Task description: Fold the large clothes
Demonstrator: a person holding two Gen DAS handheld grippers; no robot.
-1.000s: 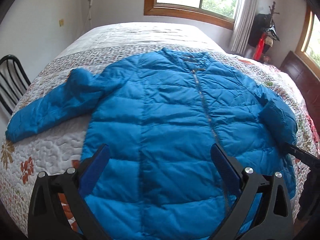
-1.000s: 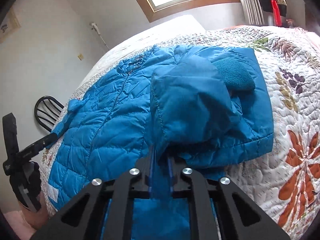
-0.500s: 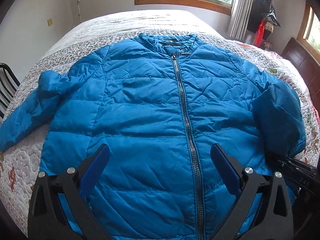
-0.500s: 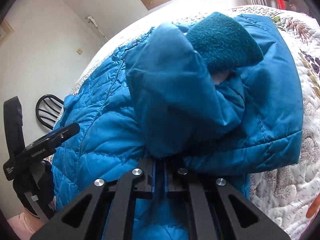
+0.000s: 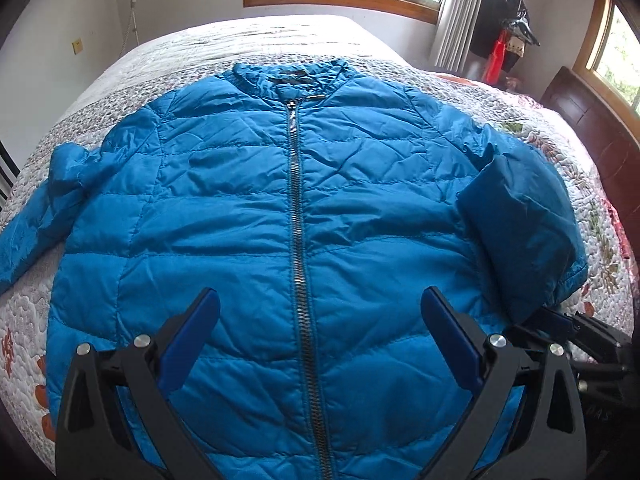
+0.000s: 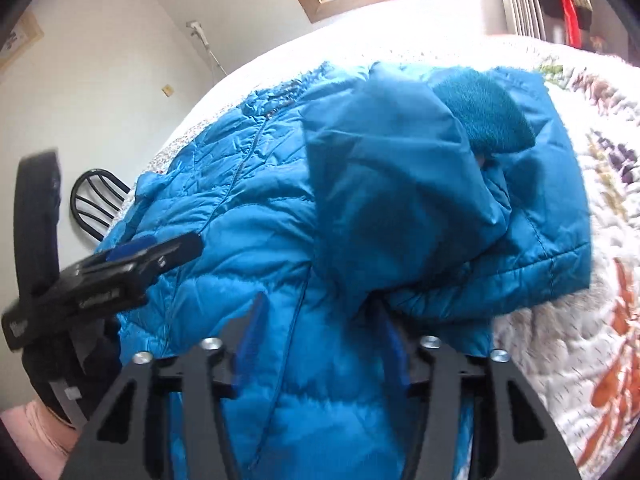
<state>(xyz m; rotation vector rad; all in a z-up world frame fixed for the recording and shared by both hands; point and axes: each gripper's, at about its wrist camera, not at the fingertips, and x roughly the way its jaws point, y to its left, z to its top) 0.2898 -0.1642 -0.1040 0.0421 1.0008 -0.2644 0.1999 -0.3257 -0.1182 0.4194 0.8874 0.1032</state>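
Observation:
A blue quilted jacket point(image 5: 248, 208) lies zipped and face up on the bed, collar away from me. Its right sleeve point(image 5: 520, 216) is folded in over the body, with the knit cuff point(image 6: 486, 116) lying on top; its left sleeve point(image 5: 36, 220) stretches out to the left. My left gripper point(image 5: 320, 308) is open and empty above the hem, astride the zipper. My right gripper point(image 6: 320, 316) is open over the jacket's lower right part, just below the folded sleeve point(image 6: 400, 200). The left gripper also shows at the left of the right wrist view point(image 6: 132, 268).
The bed carries a white quilt with floral print point(image 5: 24, 320). A black chair point(image 6: 96, 200) stands at the bed's left side. A dark wooden headboard point(image 5: 592, 128) is at the right. Windows and hanging clothes point(image 5: 508, 44) line the far wall.
My right gripper has opened and let go of the folded right sleeve, which now lies on the jacket. My left gripper has moved right, to above the zipper.

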